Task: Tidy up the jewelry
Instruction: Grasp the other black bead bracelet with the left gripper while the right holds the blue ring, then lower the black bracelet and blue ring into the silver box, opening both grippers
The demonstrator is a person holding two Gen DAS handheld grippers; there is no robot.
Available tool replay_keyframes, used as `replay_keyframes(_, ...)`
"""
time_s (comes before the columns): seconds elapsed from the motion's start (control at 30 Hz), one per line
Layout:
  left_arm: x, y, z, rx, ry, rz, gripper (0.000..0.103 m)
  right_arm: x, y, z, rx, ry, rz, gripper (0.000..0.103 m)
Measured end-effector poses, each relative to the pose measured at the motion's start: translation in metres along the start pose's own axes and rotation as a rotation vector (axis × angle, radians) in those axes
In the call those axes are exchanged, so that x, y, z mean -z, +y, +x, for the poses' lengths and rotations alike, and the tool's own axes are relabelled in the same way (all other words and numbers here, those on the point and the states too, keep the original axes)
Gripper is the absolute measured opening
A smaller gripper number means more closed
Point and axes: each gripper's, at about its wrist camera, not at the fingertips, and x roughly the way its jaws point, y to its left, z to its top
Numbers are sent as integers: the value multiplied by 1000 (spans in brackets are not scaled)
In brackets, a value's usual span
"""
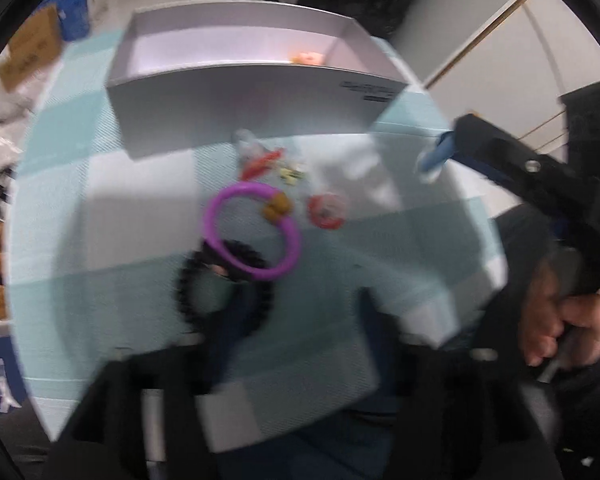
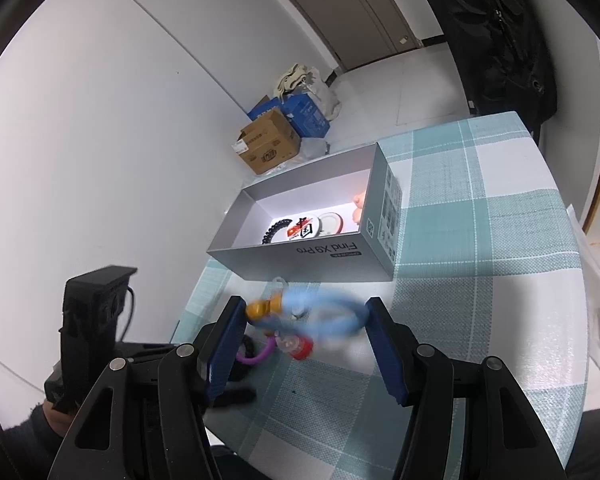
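The right gripper (image 2: 306,320) holds a smooth blue plastic ring (image 2: 332,320) with an amber bead across its wide span, pads touching the ring's 2 sides, raised above the table, probably so it can be carried over the wall of the grey cardboard phone box (image 2: 300,256). The left gripper (image 1: 292,312) shows too blurred to tell how far it is open; it seems empty above the purple ring (image 1: 252,232) and black beaded bracelet (image 1: 224,292) on the checked tablecloth (image 1: 100,200).

A table under a teal-and-white checked tablecloth (image 2: 480,248) carries an open grey phone box (image 2: 320,256). Just before the box lie a purple ring (image 1: 252,236), black beaded bracelet (image 1: 224,292) and red-rimmed badge (image 1: 327,210).
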Motion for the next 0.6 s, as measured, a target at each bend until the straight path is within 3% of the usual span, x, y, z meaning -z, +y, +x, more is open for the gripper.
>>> replay_keyframes(0.23, 1, -14, 6, -49, 15, 43, 68, -1, 3, -2, -15, -3, -13, 60)
replay_keyframes(0.37, 3, -28, 13, -147, 30, 108, 66, 3, 2, -1, -16, 21, -13, 60)
replay_keyframes(0.47, 6, -33, 17, -248, 32, 166, 41, 3, 1, -2, -17, 20, -11, 60)
replay_keyframes(0.5, 7, -33, 18, -285, 30, 182, 28, 3, 1, -3, -20, 17, -8, 60)
replay_keyframes(0.57, 9, -29, 15, -282, 24, 176, 21, 2, 0, -4, -21, 12, -5, 60)
replay_keyframes(0.6, 9, -25, 14, -283, 20, 164, 10, 2, 1, -5, -21, 9, -5, 60)
